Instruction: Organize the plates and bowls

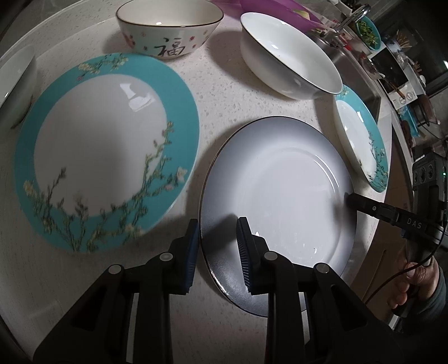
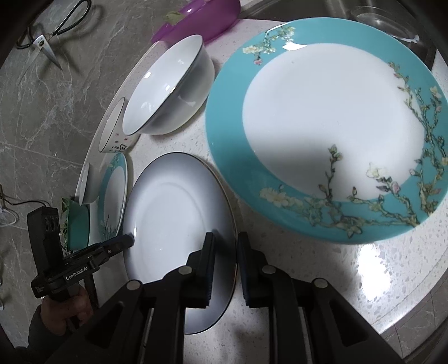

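A white plate with a grey rim point(image 1: 280, 196) point(image 2: 173, 221) lies flat on the speckled counter between my two grippers. My left gripper point(image 1: 217, 252) is open, its jaws straddling the plate's near-left rim. My right gripper point(image 2: 225, 268) is open, its jaws straddling the opposite rim; it shows in the left wrist view point(image 1: 352, 198). A large teal floral plate point(image 1: 106, 151) point(image 2: 330, 131) lies beside it. A second teal plate point(image 1: 364, 140) lies on the other side. A plain white bowl point(image 1: 288, 56) point(image 2: 168, 86) and a patterned bowl with a black character point(image 1: 168, 28) stand behind.
Another white bowl point(image 1: 16, 84) sits at the far left edge. A purple basin point(image 2: 201, 19) and a sink point(image 1: 350, 56) lie beyond the bowls. Scissors point(image 2: 47, 36) lie on the marble floor. The counter edge point(image 2: 406, 322) curves close by on the right.
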Action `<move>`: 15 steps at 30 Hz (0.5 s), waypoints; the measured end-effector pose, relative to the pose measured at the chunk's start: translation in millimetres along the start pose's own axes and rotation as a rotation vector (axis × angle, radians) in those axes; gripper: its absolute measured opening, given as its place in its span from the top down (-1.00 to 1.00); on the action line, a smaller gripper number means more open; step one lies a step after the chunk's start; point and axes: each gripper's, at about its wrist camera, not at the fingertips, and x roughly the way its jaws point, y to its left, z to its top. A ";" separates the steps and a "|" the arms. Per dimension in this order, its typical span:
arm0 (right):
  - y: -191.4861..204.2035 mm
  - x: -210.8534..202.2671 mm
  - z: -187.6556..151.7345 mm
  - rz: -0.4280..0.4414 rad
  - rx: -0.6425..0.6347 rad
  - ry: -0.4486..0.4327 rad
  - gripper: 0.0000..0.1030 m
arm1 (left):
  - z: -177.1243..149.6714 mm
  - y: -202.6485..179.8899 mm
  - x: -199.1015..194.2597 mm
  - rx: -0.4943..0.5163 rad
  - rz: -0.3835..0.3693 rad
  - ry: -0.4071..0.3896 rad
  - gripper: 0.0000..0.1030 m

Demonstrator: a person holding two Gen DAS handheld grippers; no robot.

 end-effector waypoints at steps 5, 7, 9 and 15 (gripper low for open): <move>12.1 -6.4 -7.6 0.007 -0.036 0.014 0.63 | -24.9 2.7 -19.7 -0.025 0.007 -0.019 0.54; 20.1 -9.5 -12.3 0.012 -0.058 0.025 0.63 | -38.8 6.5 -30.1 -0.042 0.010 -0.028 0.54; 29.4 -10.3 -16.9 0.016 -0.083 0.040 0.63 | -56.7 13.3 -39.6 -0.069 0.014 -0.031 0.54; 68.3 5.5 -38.1 0.029 -0.193 0.115 0.62 | -123.9 48.7 -66.0 -0.197 0.030 -0.046 0.54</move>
